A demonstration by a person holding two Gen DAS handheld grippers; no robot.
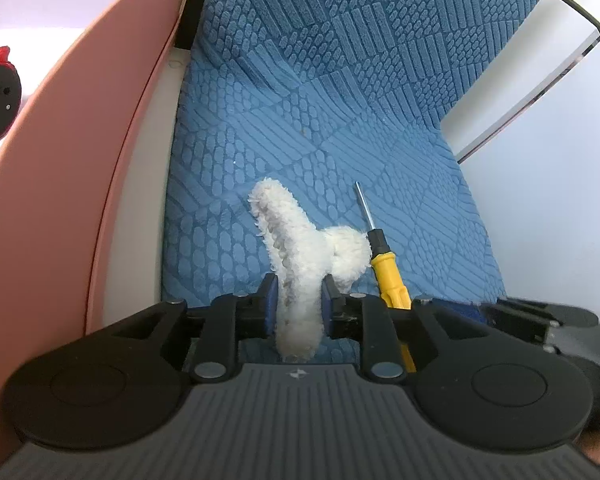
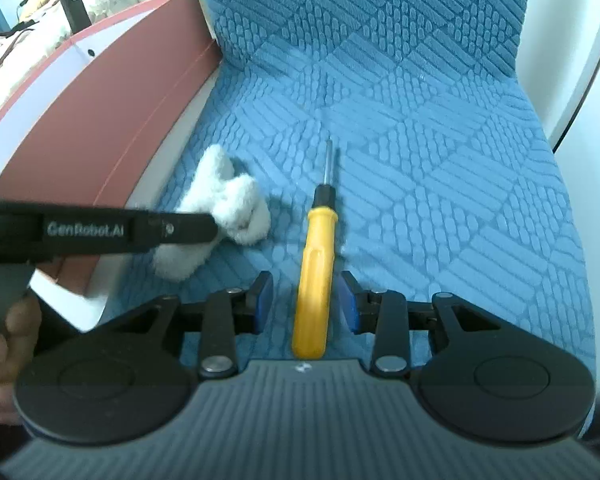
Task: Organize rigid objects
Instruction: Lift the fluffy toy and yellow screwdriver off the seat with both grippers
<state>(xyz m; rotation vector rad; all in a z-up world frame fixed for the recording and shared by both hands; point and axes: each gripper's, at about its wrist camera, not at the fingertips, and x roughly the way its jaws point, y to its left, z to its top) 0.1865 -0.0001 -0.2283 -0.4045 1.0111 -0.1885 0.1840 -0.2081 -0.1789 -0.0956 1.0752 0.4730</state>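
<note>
A fluffy white clip-like object (image 1: 300, 264) lies on the blue textured seat cushion (image 1: 300, 120). My left gripper (image 1: 299, 300) is shut on the fluffy object, fingers pressing its sides. A yellow-handled screwdriver (image 1: 388, 268) lies just to its right, tip pointing away. In the right wrist view the screwdriver (image 2: 314, 272) lies between the fingers of my right gripper (image 2: 306, 300), which is open around the handle without touching it. The fluffy object (image 2: 228, 208) shows to the left, partly hidden by the left gripper's body (image 2: 100, 230).
A pink curved box or panel (image 1: 100, 140) borders the cushion on the left; it also shows in the right wrist view (image 2: 112, 120). The cushion's backrest (image 2: 360, 12) rises behind. A white surface (image 1: 560, 180) lies to the right of the cushion.
</note>
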